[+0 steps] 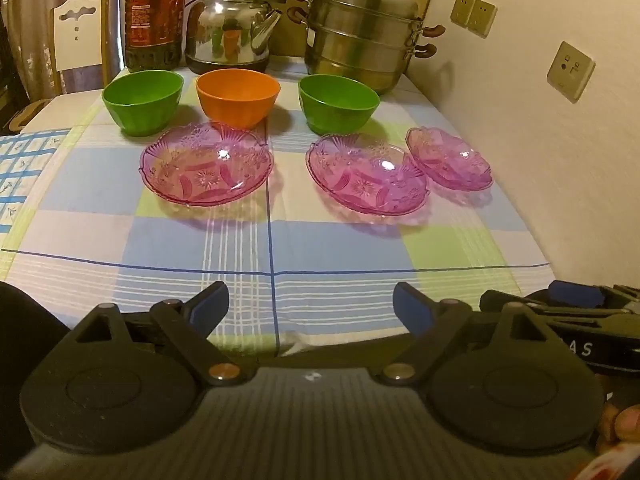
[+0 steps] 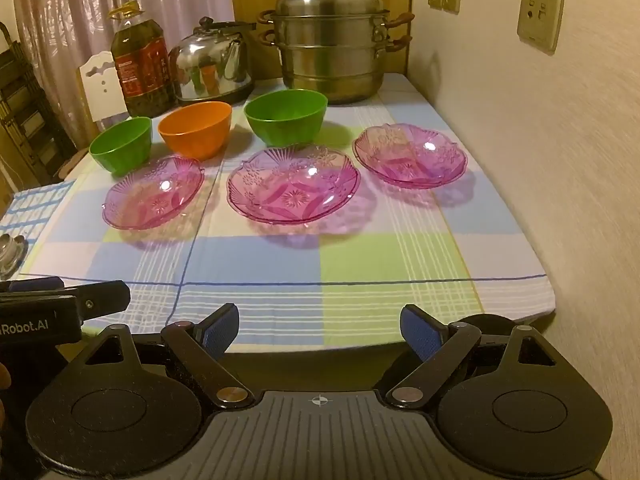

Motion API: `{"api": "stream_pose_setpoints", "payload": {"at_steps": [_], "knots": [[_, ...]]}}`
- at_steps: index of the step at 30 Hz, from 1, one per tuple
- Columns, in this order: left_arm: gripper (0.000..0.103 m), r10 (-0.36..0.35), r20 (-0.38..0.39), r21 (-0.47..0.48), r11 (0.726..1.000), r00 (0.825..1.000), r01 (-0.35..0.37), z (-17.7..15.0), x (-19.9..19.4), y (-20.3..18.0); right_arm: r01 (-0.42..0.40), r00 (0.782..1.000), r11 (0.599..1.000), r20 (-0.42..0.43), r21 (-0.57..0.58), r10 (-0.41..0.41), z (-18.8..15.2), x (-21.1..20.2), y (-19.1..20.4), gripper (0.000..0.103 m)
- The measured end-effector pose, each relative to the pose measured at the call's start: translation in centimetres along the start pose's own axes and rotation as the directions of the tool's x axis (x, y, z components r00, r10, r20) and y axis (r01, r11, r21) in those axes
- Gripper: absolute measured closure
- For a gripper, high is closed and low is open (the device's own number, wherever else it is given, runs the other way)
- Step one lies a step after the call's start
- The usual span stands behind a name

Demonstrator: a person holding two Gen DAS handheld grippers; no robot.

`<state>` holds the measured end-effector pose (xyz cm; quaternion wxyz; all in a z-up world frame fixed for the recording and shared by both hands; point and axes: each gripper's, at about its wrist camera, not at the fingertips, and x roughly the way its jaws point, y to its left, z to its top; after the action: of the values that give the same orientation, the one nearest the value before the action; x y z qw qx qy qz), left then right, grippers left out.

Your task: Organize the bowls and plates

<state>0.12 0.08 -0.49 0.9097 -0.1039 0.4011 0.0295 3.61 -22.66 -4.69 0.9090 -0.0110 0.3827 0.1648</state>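
Both grippers hang low at the near edge of the bench, which wears a checked cloth of blue, green and white. The left gripper has its blue-padded fingers spread wide with nothing between them; the right gripper likewise shows its fingers held well apart and empty.

Well ahead of the fingers lie three pink glass plates in a row across the bench: the left plate, the middle plate straight ahead of the right fingers, and the right plate nearest the wall. In the left wrist view the middle and right plates appear to overlap at their rims; whether they touch cannot be told.

Beyond the plates stand three bowls, all upright: a left green bowl, an orange bowl and a right green bowl.

Farther back stand an oil bottle, a steel kettle and a stacked steel steamer pot.
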Motion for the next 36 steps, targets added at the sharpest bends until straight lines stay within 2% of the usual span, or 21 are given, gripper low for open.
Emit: {"api": "stream_pose_setpoints", "payload": {"at_steps": [36], "knots": [[0.016, -0.014, -0.005, 0.023, 1.0, 1.0, 0.014, -0.21, -0.16, -0.4, 0.001, 1.0, 1.0, 0.0, 0.03, -0.001, 0.21, -0.05, -0.83, 0.015]]}}
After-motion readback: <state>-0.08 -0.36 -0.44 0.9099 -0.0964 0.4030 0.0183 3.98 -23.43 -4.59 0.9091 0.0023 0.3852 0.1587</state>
